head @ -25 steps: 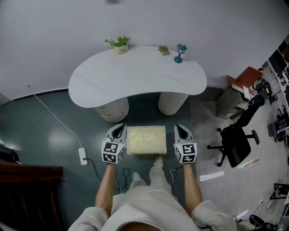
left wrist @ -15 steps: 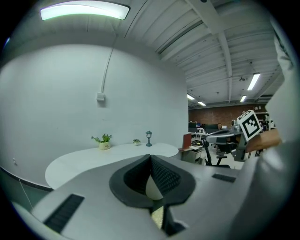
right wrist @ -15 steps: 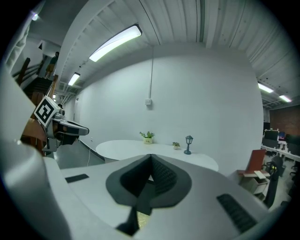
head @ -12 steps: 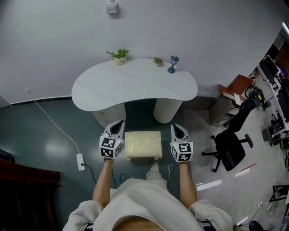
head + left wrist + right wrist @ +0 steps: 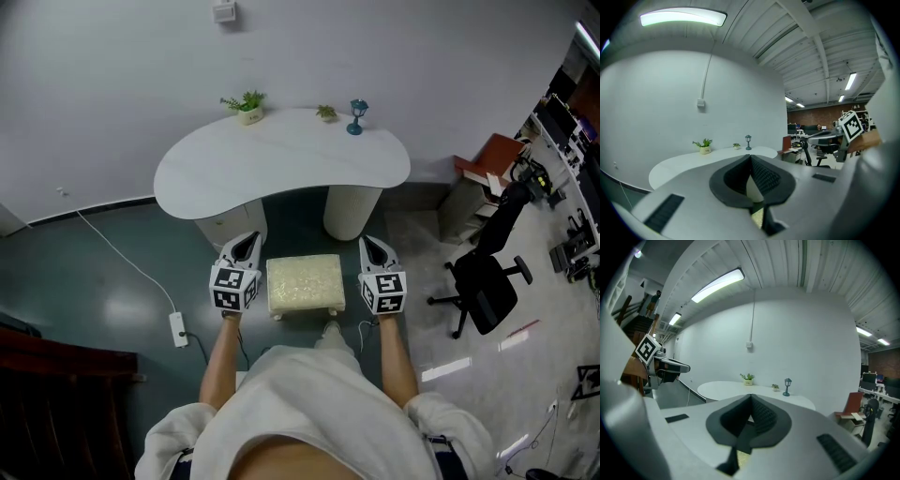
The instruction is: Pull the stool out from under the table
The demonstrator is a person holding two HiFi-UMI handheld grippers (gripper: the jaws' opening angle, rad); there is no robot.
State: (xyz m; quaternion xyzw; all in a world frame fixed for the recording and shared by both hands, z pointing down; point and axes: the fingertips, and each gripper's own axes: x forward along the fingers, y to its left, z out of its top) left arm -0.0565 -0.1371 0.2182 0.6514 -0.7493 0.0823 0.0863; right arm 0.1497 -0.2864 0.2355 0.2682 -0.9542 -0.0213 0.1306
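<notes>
The stool (image 5: 305, 283), low with a cream fuzzy top, stands on the dark floor in front of the white curved table (image 5: 281, 159), just clear of its edge. My left gripper (image 5: 247, 243) hovers to the left of the stool and my right gripper (image 5: 369, 244) to its right. Both are shut with nothing between the jaws, and neither touches the stool. In the left gripper view the shut jaws of the left gripper (image 5: 750, 158) point at the table (image 5: 684, 164). In the right gripper view the shut right gripper (image 5: 750, 398) faces the table (image 5: 740, 389) too.
Two round pedestals (image 5: 350, 212) carry the table. On its far edge stand a potted plant (image 5: 247, 104), a smaller plant (image 5: 326, 112) and a blue lamp figure (image 5: 355, 116). A black office chair (image 5: 487, 281) is at the right. A power strip (image 5: 176, 328) with a cable lies at the left.
Both grippers have risen from beside the stool as the person straightened up. The stool has stayed on the floor in front of the table.
</notes>
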